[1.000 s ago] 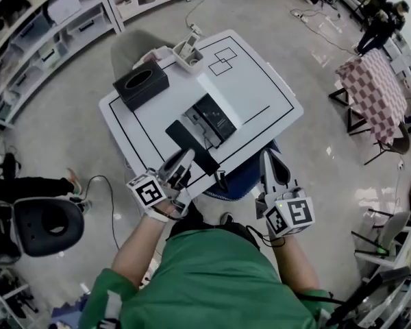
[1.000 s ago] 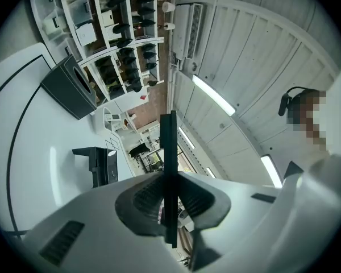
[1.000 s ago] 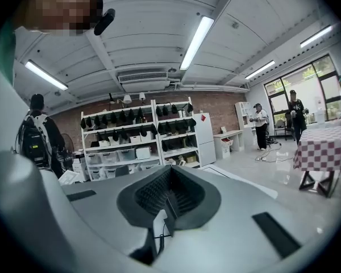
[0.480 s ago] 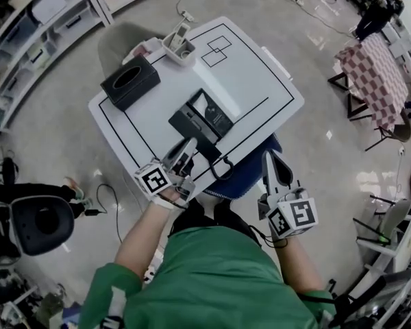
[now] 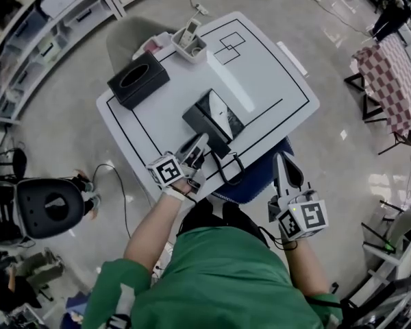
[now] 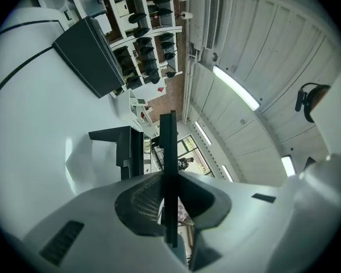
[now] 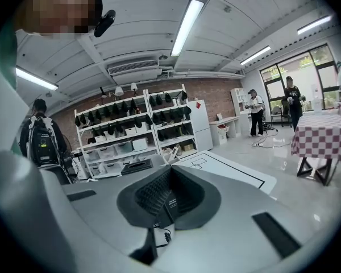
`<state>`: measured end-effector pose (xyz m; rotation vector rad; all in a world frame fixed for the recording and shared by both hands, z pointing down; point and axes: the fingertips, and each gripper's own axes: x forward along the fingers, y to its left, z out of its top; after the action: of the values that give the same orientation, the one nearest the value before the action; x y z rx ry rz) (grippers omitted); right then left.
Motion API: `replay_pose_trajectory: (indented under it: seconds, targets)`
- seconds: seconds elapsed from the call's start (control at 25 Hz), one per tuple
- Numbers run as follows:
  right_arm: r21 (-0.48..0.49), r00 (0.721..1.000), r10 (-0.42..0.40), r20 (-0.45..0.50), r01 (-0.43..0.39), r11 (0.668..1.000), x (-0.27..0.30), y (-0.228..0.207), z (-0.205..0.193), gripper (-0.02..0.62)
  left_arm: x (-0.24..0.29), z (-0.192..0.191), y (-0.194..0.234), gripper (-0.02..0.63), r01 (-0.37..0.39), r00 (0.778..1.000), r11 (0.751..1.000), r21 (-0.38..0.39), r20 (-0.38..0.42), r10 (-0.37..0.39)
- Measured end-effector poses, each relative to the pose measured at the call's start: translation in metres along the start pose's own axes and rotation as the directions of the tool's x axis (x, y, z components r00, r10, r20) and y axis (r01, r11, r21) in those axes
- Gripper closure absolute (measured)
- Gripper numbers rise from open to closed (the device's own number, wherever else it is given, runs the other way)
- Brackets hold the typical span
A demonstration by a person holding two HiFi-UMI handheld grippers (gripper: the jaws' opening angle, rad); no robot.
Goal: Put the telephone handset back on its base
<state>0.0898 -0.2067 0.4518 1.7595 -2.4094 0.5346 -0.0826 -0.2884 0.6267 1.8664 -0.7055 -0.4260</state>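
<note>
Since a second earlier the left gripper [image 5: 197,149] had carried the handset [image 6: 169,152] from the table's [image 5: 260,74] near edge up against the near side of the base [image 5: 219,115], its jaws clamped on the dark slab, held edge-on; whether it sat on the base could not be told. Just off that near edge the right gripper [image 5: 285,166] hung with jaws pressed together on nothing, and the cord [image 5: 227,172] drooped over the edge. Farther off, a black tissue box [image 5: 138,79] sat by the left edge and a small white holder [image 5: 190,43] at the far corner.
</note>
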Motion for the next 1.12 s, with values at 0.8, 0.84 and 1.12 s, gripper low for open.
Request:
replay_pose_trajectory:
  seconds: [0.8, 0.84, 1.12]
  targets:
    - [0.018, 0.999, -0.025, -0.031, 0.026, 1.0, 0.022, -0.016, -0.004, 0.572, 0.031, -0.004, 0.049, 0.525, -0.078, 0.997, 0.996, -0.04, -0.026, 0.077]
    - [0.018, 0.999, -0.026, -0.031, 0.026, 0.999, 0.022, -0.016, -0.004, 0.572, 0.032, -0.004, 0.05, 0.525, -0.082, 0.996, 0.996, -0.043, -0.021, 0.081]
    - [0.018, 0.999, -0.029, -0.027, 0.029, 0.999, 0.018, -0.012, -0.002, 0.572, 0.033, -0.007, 0.051, 0.525, -0.136, 0.99, 0.99, -0.033, -0.029, 0.135]
